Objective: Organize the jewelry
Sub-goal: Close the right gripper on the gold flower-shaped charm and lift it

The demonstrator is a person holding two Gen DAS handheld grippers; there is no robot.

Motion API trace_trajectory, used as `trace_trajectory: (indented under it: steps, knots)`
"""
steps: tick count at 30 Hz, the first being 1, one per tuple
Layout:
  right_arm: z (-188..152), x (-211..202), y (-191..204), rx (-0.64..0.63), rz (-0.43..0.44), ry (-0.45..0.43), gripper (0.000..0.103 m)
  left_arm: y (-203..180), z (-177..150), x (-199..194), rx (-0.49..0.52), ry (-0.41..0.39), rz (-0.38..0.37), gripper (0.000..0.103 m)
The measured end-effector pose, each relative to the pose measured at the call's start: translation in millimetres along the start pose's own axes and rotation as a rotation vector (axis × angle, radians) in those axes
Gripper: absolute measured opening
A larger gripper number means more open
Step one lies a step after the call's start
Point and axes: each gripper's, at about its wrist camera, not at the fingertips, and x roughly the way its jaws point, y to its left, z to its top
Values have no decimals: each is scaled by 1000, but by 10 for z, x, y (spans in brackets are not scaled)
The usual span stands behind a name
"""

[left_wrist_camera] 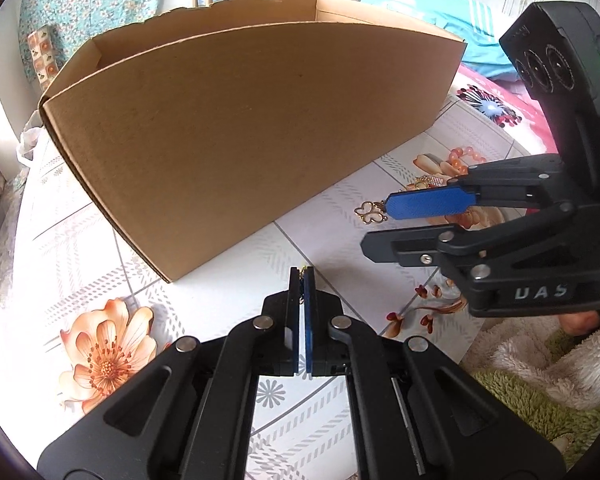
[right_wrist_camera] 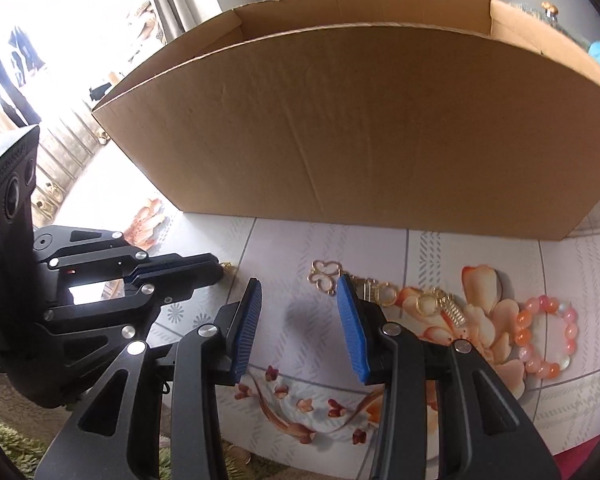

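1. Landmark: box point(right_wrist_camera: 360, 120), open top, standing on the counter point(right_wrist_camera: 284, 248) with its long side wall facing both claws.
2. Left claw point(left_wrist_camera: 303, 280): pads pressed together, pinching a thin gold chain point(left_wrist_camera: 301, 298). Only a short bit shows between the pads, so I can't tell what piece it is. It sits just in front of the box's near corner, below the rim.
3. Right claw point(right_wrist_camera: 300, 320): spread, nothing between the pads. It hangs over bare counter in front of the box wall, tips angled down.
4. Loose jewelry lies in a row in front of the box, running roughly parallel to its long wall: gold butterfly charm point(right_wrist_camera: 324, 276) first, then a gold ring chain point(right_wrist_camera: 404, 298), then the orange bead bracelet point(right_wrist_camera: 544, 336) at the far end.
5. Key relation: the charm sits just off the right claw's right-hand pad, on the box side of it, outside the gap. The claw isn't centred on it.
6. The right claw is the nearer one to that row; the left is on the other side of it and already loaded.
7. My read: the left needs to go up over the box rim and let go inside. The right needs a small shift along the wall toward the bracelet end to straddle the charm.
8. Risk: the chain's long axis lies across the gap, so the pads may drag the whole string.
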Motion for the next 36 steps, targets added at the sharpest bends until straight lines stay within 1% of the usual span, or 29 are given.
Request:
trace_trajectory:
  steps: [5,6,11,15,16,17,21,22,23,29,35,36]
  knots:
    - [53,122,199,-47,-63,-7,32,43,-21,-27,-9,-6,-9,1]
    - [73,134,213,-56,-76,-9,30,46,-23,-29,-10,-6,-10,1]
    - [167,213,290,-96,-123,-12,23,55,-31,-42,-9,-8,-10,1]
    - [190,248,322,-99,-140,-10,18,51,-29,-40,-11,-8,-8,1]
    - [181,258,300,-100,-142,-10,14,48,-27,-39,-11,-8,-8,1]
    - [191,271,308,-99,-138,-9,11,47,-25,-40,-11,-9,-8,1]
    - [186,277,292,-91,-131,-12,11,45,-27,-42,-10,-9,-8,1]
    - [175,269,276,-84,-122,-13,4,44,-27,-42,-10,-9,-8,1]
    - [173,265,270,-78,-114,-12,4,45,-27,-42,-10,-10,-8,1]
    - [116,222,284,-81,-93,-16,4,31,-14,-35,-9,-11,-3,1]
    - [52,108,234,-80,-33,-10,4,19,-7,-25,-7,-11,0,1]
    - [39,76,218,-85,-34,-17,6,13,-6,-22,-5,-11,1,1]
